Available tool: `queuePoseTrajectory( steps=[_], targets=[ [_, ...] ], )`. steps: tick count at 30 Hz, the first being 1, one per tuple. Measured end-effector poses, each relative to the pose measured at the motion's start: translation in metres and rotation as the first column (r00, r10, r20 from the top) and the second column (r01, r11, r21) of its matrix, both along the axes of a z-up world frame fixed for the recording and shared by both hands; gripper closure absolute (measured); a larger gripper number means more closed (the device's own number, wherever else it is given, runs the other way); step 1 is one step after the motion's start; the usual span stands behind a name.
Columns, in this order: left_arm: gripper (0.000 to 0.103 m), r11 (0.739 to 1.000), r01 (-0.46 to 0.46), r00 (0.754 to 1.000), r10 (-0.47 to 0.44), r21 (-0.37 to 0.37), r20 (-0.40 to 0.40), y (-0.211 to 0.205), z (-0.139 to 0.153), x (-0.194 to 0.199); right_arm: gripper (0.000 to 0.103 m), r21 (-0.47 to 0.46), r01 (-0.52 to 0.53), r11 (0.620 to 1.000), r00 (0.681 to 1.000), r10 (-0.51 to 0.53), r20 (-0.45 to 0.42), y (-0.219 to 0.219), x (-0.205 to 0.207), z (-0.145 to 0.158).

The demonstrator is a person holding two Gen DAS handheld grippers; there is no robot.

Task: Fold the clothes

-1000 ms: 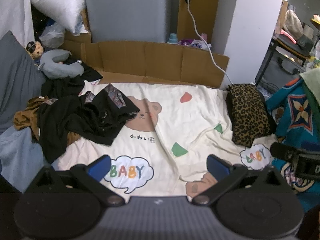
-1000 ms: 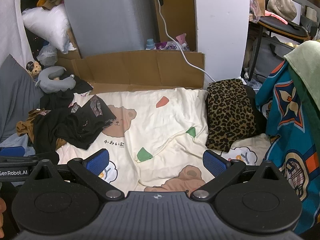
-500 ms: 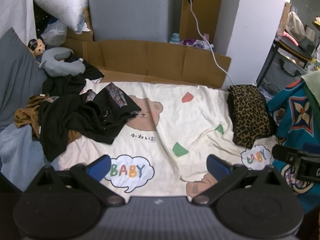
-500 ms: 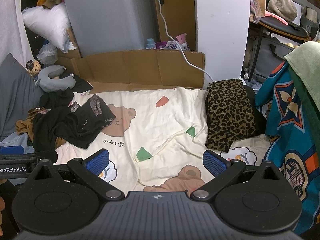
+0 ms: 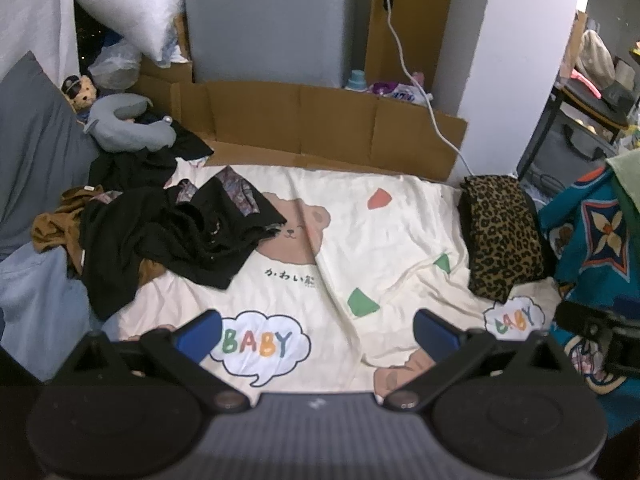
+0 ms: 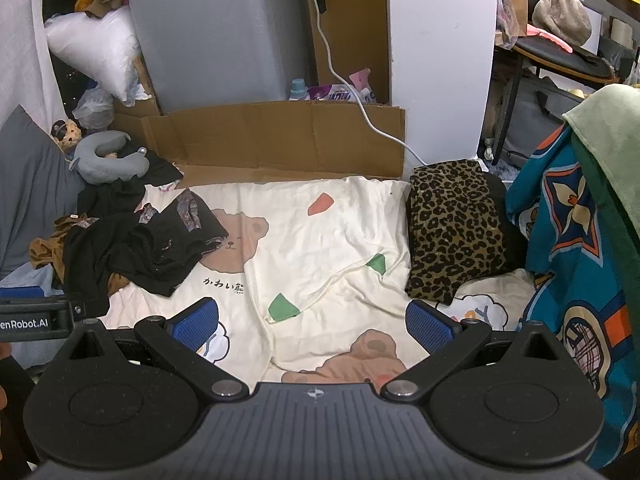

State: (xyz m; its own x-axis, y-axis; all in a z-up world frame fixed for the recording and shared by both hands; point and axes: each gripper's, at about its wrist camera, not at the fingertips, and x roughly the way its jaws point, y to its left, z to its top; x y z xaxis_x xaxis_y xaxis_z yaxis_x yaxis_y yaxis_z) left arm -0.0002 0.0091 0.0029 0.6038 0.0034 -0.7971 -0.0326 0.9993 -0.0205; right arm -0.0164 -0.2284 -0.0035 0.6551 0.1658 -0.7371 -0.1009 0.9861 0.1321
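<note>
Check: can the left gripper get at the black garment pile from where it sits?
Probably yes. The left gripper is open and holds nothing, and the black garment pile lies ahead and to its left on the cream bear-print sheet, uncovered. Only bare sheet lies between them.

a cream bed sheet (image 5: 360, 240) printed with bears and "baby" clouds covers the bed. on its left side lies a rumpled heap of black clothes (image 5: 168, 236), over a brown garment (image 5: 52, 228). at the right edge lies a folded leopard-print garment (image 5: 504, 236). a grey neck pillow (image 5: 124, 128) rests at the far left.
</note>
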Motion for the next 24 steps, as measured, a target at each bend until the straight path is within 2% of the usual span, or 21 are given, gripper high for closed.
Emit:
queuePoseTrajectory(
  steps=[11, 24],
  targets=[
    [0.000, 1.000, 0.001, 1.000, -0.001, -0.007, 0.004, 0.002, 0.007, 0.000, 0.000, -0.012, -0.016, 1.000, 1.000, 0.017, 0.027, 0.002, -0.007, 0.004],
    [0.000, 0.997, 0.055, 0.998, -0.056, 0.058, 0.022, -0.018, 0.005, -0.008, 0.000, -0.026, -0.040, 0.999, 0.999, 0.040, 0.021, 0.010, -0.013, 0.004]
  ],
)
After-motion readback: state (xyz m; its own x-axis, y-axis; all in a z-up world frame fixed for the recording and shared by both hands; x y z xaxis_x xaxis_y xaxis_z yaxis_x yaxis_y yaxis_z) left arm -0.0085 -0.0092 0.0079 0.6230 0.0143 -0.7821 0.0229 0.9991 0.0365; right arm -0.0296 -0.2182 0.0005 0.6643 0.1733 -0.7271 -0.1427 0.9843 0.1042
